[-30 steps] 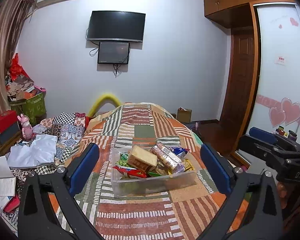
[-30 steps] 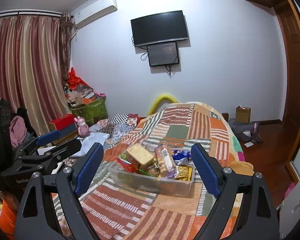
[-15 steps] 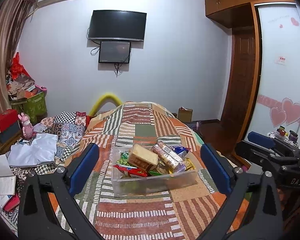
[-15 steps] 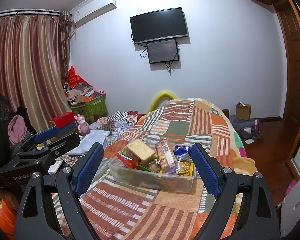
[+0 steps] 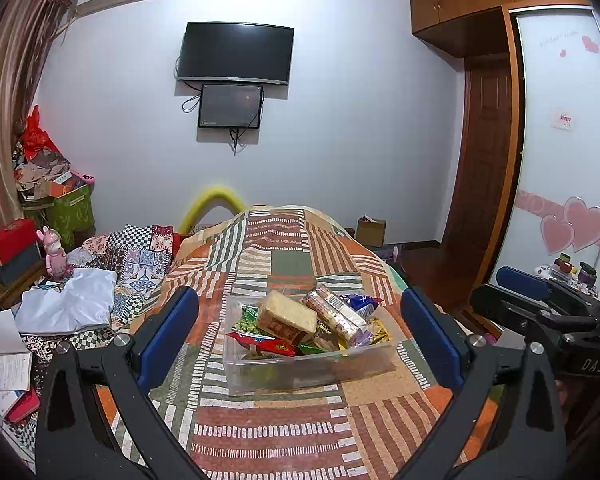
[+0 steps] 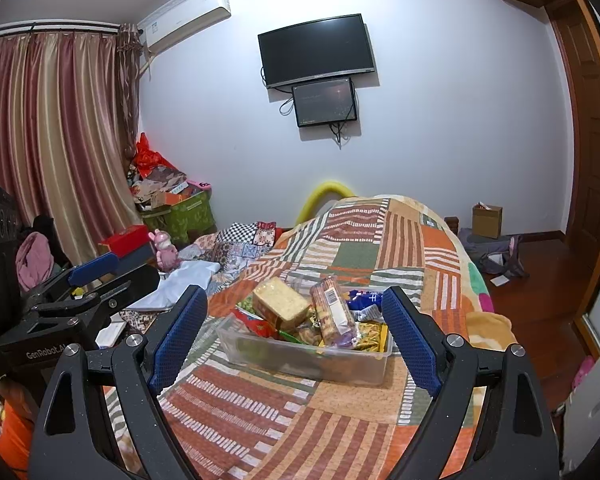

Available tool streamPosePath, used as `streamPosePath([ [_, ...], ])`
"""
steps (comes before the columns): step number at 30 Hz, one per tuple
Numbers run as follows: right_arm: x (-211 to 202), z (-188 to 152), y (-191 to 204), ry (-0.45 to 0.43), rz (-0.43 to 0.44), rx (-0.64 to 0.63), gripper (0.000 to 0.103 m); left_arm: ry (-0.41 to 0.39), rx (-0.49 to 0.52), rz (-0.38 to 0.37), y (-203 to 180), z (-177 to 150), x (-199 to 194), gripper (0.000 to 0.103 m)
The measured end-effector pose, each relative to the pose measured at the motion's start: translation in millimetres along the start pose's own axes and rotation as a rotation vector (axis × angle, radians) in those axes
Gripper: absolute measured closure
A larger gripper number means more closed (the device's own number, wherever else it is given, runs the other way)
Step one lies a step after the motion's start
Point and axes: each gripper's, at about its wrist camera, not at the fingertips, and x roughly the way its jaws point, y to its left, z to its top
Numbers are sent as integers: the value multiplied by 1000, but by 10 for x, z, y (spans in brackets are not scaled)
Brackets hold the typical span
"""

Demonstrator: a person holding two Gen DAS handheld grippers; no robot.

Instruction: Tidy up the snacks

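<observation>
A clear plastic bin (image 5: 300, 372) (image 6: 340, 368) sits on the patchwork bedspread (image 5: 284, 264), heaped with snack packets. On top lie a tan cake pack (image 5: 286, 316) (image 6: 280, 304), a long biscuit roll (image 5: 334, 314) (image 6: 334, 312), a blue packet (image 5: 360, 304) and a red-green packet (image 5: 264, 344). My left gripper (image 5: 300, 328) is open and empty, held above the bed short of the bin. My right gripper (image 6: 294, 328) is open and empty, also short of the bin. Each gripper shows at the edge of the other's view.
Clothes, a white cloth (image 5: 68, 304) and boxes pile up left of the bed. A green crate (image 6: 180, 212) stands by the curtain. A wardrobe (image 5: 560, 160) and door are on the right. A TV (image 5: 236, 52) hangs on the far wall.
Both grippers have shifted only slightly. The right wrist view has dropped a little and the bin looks slightly nearer. Nothing was grasped or moved.
</observation>
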Motion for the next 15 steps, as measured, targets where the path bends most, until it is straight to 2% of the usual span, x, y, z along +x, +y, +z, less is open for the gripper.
streamPosePath([
  [15, -24, 4, -65, -4, -7, 20, 15, -12, 14, -7, -49, 39, -32, 1],
])
